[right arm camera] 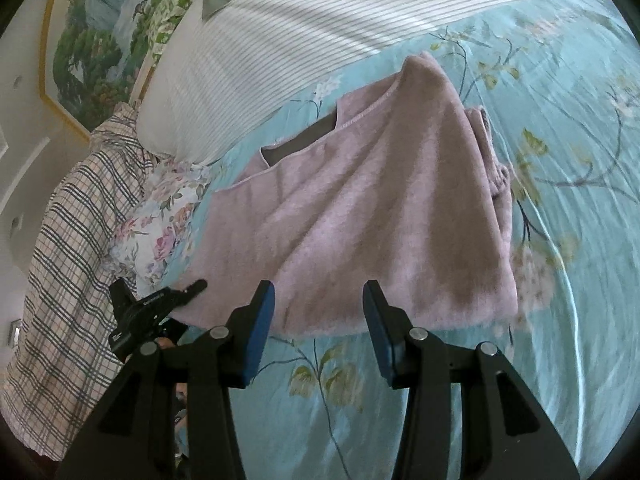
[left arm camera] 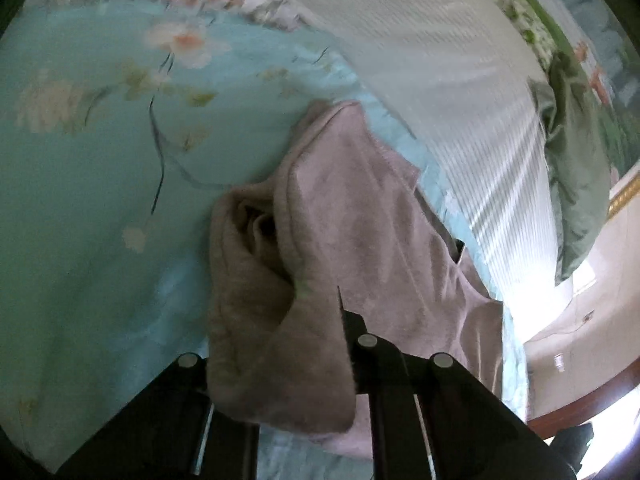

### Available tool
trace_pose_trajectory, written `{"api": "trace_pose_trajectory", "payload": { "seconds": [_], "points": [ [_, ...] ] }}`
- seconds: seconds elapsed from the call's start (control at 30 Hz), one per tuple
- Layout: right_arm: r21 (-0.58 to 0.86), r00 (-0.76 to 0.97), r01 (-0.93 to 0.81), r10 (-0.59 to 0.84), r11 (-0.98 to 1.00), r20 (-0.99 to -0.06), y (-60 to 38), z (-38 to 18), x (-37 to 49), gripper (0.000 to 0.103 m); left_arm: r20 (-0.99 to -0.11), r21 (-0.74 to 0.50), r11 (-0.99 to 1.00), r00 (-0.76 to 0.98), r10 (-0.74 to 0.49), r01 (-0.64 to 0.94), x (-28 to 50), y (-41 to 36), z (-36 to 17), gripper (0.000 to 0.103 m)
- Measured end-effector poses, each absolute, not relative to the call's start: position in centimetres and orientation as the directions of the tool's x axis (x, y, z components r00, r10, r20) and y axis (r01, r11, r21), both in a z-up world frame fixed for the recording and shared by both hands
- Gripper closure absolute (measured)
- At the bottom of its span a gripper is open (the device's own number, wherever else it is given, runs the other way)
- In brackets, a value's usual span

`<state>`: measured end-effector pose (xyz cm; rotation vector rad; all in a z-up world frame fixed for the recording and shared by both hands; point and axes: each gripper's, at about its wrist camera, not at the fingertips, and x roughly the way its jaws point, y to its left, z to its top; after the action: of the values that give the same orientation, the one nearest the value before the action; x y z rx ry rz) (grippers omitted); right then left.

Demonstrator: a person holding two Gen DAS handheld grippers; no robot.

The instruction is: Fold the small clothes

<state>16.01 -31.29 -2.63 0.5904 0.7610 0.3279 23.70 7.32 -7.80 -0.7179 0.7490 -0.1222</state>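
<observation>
A mauve fleece garment [right arm camera: 360, 208] lies on the turquoise floral bedspread [right arm camera: 560, 320]. In the left wrist view the garment [left arm camera: 340, 220] hangs bunched and lifted. My left gripper [left arm camera: 316, 320] is shut on a fold of it; the cloth drapes over and hides the left finger. The left gripper also shows in the right wrist view [right arm camera: 176, 300], at the garment's near left corner. My right gripper [right arm camera: 320, 304] is open and empty, just short of the garment's near edge, with its blue pads [right arm camera: 260, 320] apart.
A white striped pillow [right arm camera: 280, 48] lies beyond the garment. A floral pillow [right arm camera: 160, 232] and a plaid cloth [right arm camera: 72, 260] are at the left. A green cloth [left arm camera: 576, 168] and a framed landscape painting [right arm camera: 92, 40] stand at the headboard wall.
</observation>
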Motion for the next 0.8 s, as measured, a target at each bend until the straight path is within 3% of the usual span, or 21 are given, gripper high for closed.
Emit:
{"api": "trace_pose_trajectory", "payload": {
  "seconds": [0.1, 0.27, 0.47, 0.57, 0.6, 0.8],
  "points": [
    [0.597, 0.679, -0.071, 0.477, 0.799, -0.558, -32.1, -2.1, 17.4, 0.056, -0.552, -0.561, 0.825, 0.770, -0.319, -0.060, 23.1, 5.2, -5.1, 0.096],
    [0.606, 0.650, -0.085, 0.505, 0.791, -0.567, -33.7, -1.2, 20.1, 0.056, -0.515, -0.420, 0.894, 0.770, -0.376, 0.156, 23.0, -1.4, -1.1, 0.097],
    [0.645, 0.600, -0.118, 0.572, 0.755, -0.559, -34.5, -0.3, 23.9, 0.056, -0.559, -0.121, 0.925, 0.745, -0.363, 0.360, 22.1, -11.7, -1.2, 0.097],
    [0.664, 0.562, -0.128, 0.605, 0.737, -0.564, -33.9, -0.6, 26.1, 0.044, -0.589, -0.003, 0.913, 0.737, -0.331, 0.407, 21.5, -15.0, -3.0, 0.097],
    [0.681, 0.551, -0.128, 0.623, 0.721, -0.555, -33.7, -0.9, 26.8, 0.037, -0.597, 0.002, 0.907, 0.728, -0.337, 0.421, 21.5, -15.4, -3.5, 0.097],
    [0.743, 0.475, -0.111, 0.693, 0.659, -0.543, -31.9, -3.2, 31.2, 0.035, -0.609, -0.071, 0.895, 0.691, -0.389, 0.441, 22.2, -14.9, -4.3, 0.097]
  ]
}}
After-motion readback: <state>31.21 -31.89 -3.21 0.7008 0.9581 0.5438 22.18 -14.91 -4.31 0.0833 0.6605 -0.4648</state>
